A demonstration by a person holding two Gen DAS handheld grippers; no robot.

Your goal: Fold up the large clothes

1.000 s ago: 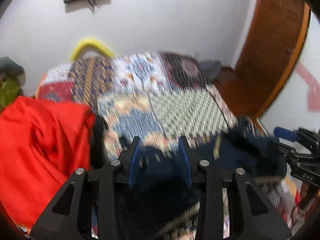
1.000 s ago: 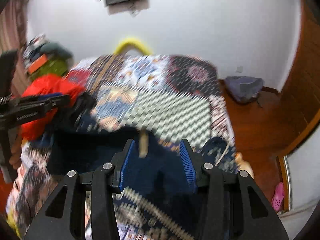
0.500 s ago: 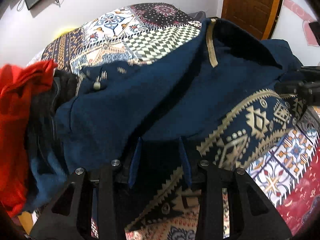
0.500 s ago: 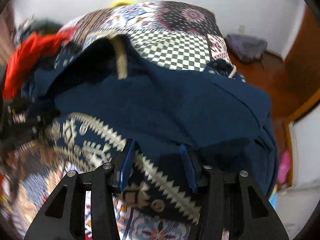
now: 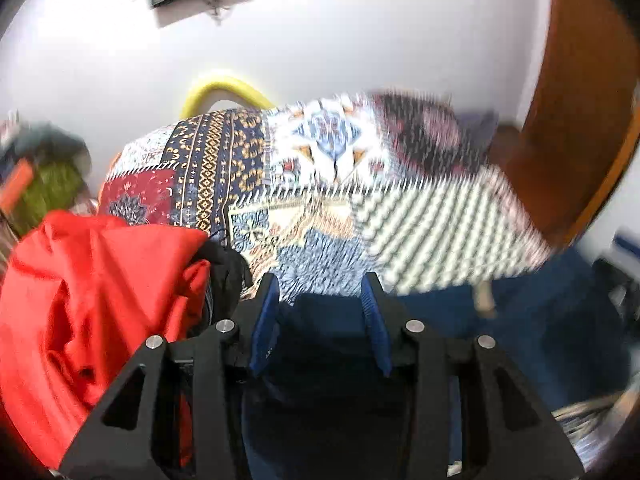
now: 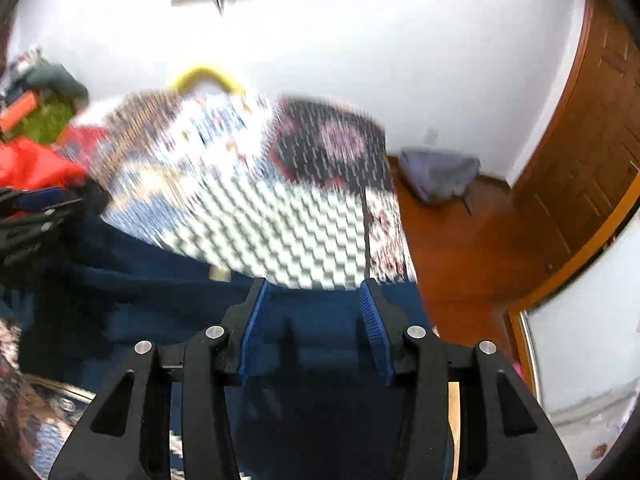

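Observation:
A navy garment (image 5: pixel 540 320) with a tan patterned border hangs over the near end of the patchwork bed (image 5: pixel 440 232). My left gripper (image 5: pixel 320 284) has a bunched fold of it between its blue pads, and the jaws are opening. In the right wrist view the same navy cloth (image 6: pixel 140 300) fills the gap of my right gripper (image 6: pixel 313 286), whose jaws are also opening. The cloth's top edge runs straight from one gripper to the other. Both pictures are blurred by motion. The left gripper's black frame (image 6: pixel 36 216) shows at the left edge of the right wrist view.
A red garment (image 5: pixel 80 300) with a black one beside it is heaped on the bed's left side. A yellow hoop (image 5: pixel 224 88) stands behind the bed by the white wall. On the right are a wooden door (image 5: pixel 580 120), wood floor, and a grey bag (image 6: pixel 440 172).
Half a second ago both cameras looked down on the navy garment spread over the bed. Now both have swung up toward the wall, with the garment's edge raised between the fingers.

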